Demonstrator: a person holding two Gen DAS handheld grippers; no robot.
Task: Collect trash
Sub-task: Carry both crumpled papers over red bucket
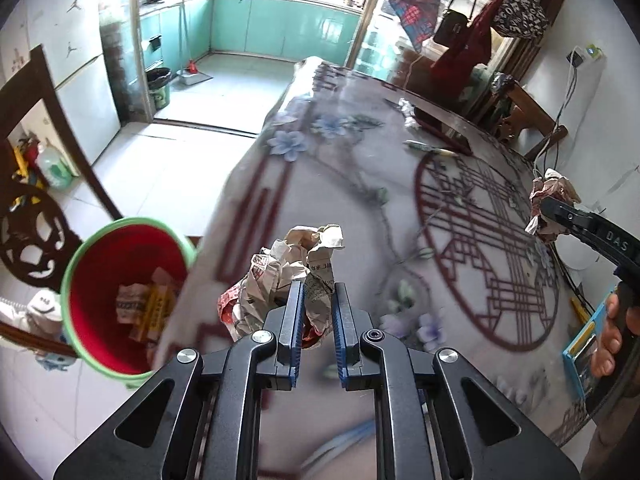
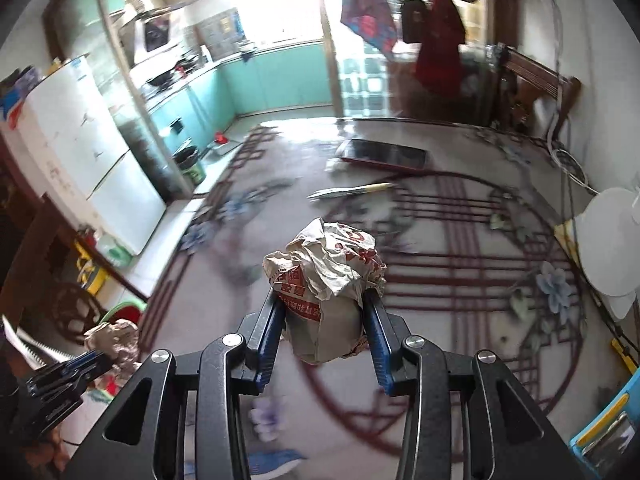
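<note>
Left wrist view: paper first. My left gripper (image 1: 316,300) is clamped tight on a crumpled newspaper wad (image 1: 288,272), its blue pads pinching the wad's near edge while most of the paper bulges out ahead and to the left of the fingers.
Bin: a red bin with a green rim (image 1: 124,300) sits low at the left, just beside the table edge. I see crumpled paper and a yellow scrap already lying inside it.
Table: the flowered tablecloth (image 1: 360,200) fills the middle. A pen (image 1: 430,148) and a dark red-edged tablet (image 1: 444,128) lie on its far side.
Right side of this view: my right gripper (image 1: 548,208) comes in from the edge, holding a second paper ball (image 1: 550,200) above the cloth. A hand (image 1: 612,332) grips its handle.

Right wrist view: my right gripper (image 2: 326,308) is closed on the second paper ball (image 2: 326,272), which is printed in red. Both pads press its sides and the ball hangs clear of the tablecloth (image 2: 460,280).
Table items: the pen (image 2: 352,191) and tablet (image 2: 384,155) lie beyond the ball.
Left edge of this view: the left gripper (image 2: 94,360) shows with its newspaper wad (image 2: 114,338), and the bin's green rim (image 2: 124,310) peeks out just behind it.
</note>
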